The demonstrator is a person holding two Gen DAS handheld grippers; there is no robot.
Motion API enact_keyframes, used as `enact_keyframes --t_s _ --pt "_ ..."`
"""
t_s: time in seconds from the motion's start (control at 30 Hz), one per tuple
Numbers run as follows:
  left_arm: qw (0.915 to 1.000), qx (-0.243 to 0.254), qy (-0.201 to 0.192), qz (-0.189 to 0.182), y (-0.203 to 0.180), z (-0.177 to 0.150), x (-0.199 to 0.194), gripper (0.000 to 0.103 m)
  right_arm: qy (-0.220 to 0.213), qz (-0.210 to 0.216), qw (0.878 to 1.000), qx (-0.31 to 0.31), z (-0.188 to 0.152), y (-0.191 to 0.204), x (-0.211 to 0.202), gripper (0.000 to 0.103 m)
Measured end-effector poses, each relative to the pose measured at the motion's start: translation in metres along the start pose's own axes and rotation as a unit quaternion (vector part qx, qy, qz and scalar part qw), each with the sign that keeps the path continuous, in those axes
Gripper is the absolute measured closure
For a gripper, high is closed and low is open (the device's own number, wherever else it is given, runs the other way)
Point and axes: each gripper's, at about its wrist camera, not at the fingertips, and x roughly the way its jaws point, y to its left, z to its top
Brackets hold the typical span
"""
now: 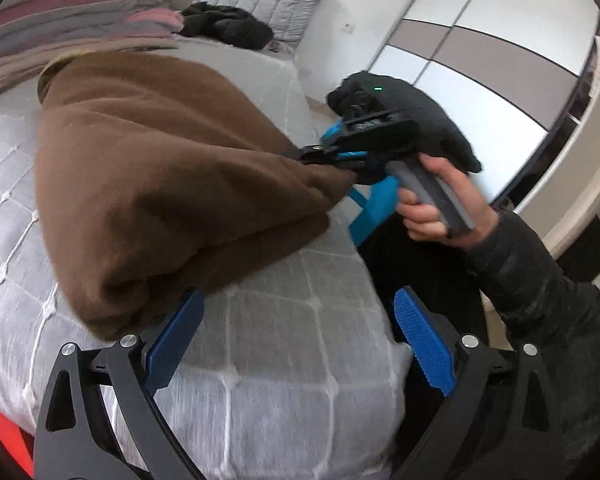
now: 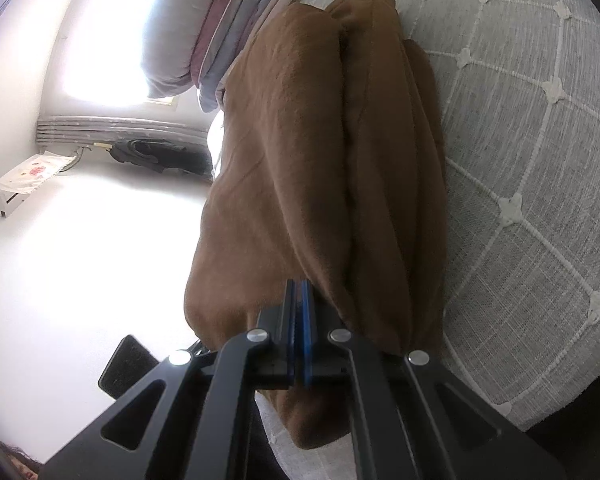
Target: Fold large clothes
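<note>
Left gripper (image 1: 296, 344) gapes wide, empty, over the bed (image 1: 284, 400) edge. Brown garment (image 1: 160, 168) lies bunched on the bed; right gripper (image 2: 299, 292) is clamped on its near corner. Thick fleece, soft, floppy, likely weighty: best taken at corners or hems. Left view shows the hand (image 1: 432, 208); right view shows stacked folds, floor.

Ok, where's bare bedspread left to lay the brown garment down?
Bare bedspread lies between the brown garment and the bed's near edge, under the open left gripper. Far end is crowded: stacked bedding and a black garment.
</note>
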Motion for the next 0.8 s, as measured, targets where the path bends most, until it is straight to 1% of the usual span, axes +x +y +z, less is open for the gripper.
enact_keyframes --t_s 0.07,0.1,0.13,0.17,0.2,0.23,0.27,0.3,0.37,0.4,0.43,0.47,0.5,0.53,0.57,0.63,0.67,0.7,0.73,0.77,0.8 --pt "0.9997 -0.014 -0.006 0.020 0.007 0.004 0.006 0.011 -0.001 0.004 1.000 0.002 -0.001 -0.002 -0.001 0.101" --pt "0.9992 -0.018 -0.006 0.036 0.013 0.006 0.009 0.012 -0.001 0.005 1.000 0.003 -0.001 -0.004 -0.002 0.101" --pt "0.9981 -0.016 -0.004 0.059 0.017 0.006 0.010 0.028 -0.001 0.003 1.000 0.005 -0.001 -0.003 -0.002 0.103" --pt "0.9956 -0.019 0.001 0.092 0.025 0.004 0.009 0.041 -0.002 -0.001 1.000 0.006 0.000 -0.005 -0.003 0.103" --pt "0.9930 -0.040 0.002 0.111 0.035 0.001 0.003 0.070 -0.002 -0.001 1.000 0.009 0.000 -0.007 -0.005 0.103" --pt "0.9913 -0.065 -0.001 0.114 0.046 0.000 -0.003 0.083 -0.002 -0.001 1.000 0.010 0.000 -0.009 -0.005 0.103" --pt "0.9909 -0.113 -0.009 0.073 0.065 -0.003 -0.012 0.083 -0.001 0.000 1.000 0.012 0.000 -0.010 -0.005 0.103" --pt "0.9891 -0.138 -0.013 0.051 0.073 -0.006 -0.016 0.083 0.000 -0.001 1.000 0.012 0.001 -0.011 -0.005 0.103" --pt "0.9921 -0.093 -0.003 0.084 0.058 -0.006 -0.015 0.083 -0.002 -0.006 1.000 0.011 0.000 -0.010 -0.006 0.103" --pt "0.9925 -0.061 0.007 0.106 0.045 -0.007 -0.013 0.076 -0.003 -0.005 1.000 0.011 -0.001 -0.010 -0.007 0.103" --pt "0.9927 -0.039 0.014 0.114 0.035 -0.008 -0.012 0.063 -0.004 -0.005 1.000 0.010 -0.002 -0.010 -0.009 0.103" --pt "0.9929 -0.027 0.015 0.115 0.029 -0.008 -0.013 0.056 -0.005 -0.007 1.000 0.010 -0.003 -0.008 -0.010 0.103" --pt "0.9924 -0.011 0.010 0.122 0.020 -0.008 -0.016 0.044 -0.007 -0.009 1.000 0.009 -0.004 -0.007 -0.012 0.103" --pt "0.9908 0.005 0.003 0.135 0.010 -0.008 -0.021 0.038 -0.010 -0.011 1.000 0.008 -0.007 -0.005 -0.016 0.103" --pt "0.9895 0.019 -0.002 0.143 0.003 -0.005 -0.025 0.036 -0.014 -0.015 1.000 0.006 -0.009 0.000 -0.018 0.103" --pt "0.9858 0.038 -0.011 0.163 -0.009 -0.002 -0.034 0.029 -0.026 -0.027 0.999 -0.009 -0.015 0.007 -0.026 0.102" --pt "0.9835 0.046 -0.015 0.174 -0.013 0.000 -0.038 0.027 -0.040 -0.043 0.998 -0.033 -0.019 0.017 -0.033 0.100" --pt "0.9777 0.059 -0.029 0.200 -0.019 0.004 -0.043 0.018 -0.058 -0.063 0.995 -0.056 -0.023 0.027 -0.038 0.099" --pt "0.9698 0.070 -0.043 0.230 -0.024 0.009 -0.048 0.014 -0.093 -0.098 0.986 -0.098 -0.032 0.043 -0.046 0.097" --pt "0.9658 0.076 -0.051 0.243 -0.028 0.012 -0.050 0.014 -0.113 -0.112 0.979 -0.126 -0.038 0.055 -0.051 0.092" --pt "0.9628 0.079 -0.062 0.251 -0.031 0.018 -0.054 0.013 -0.141 -0.114 0.969 -0.166 -0.047 0.071 -0.056 0.059"
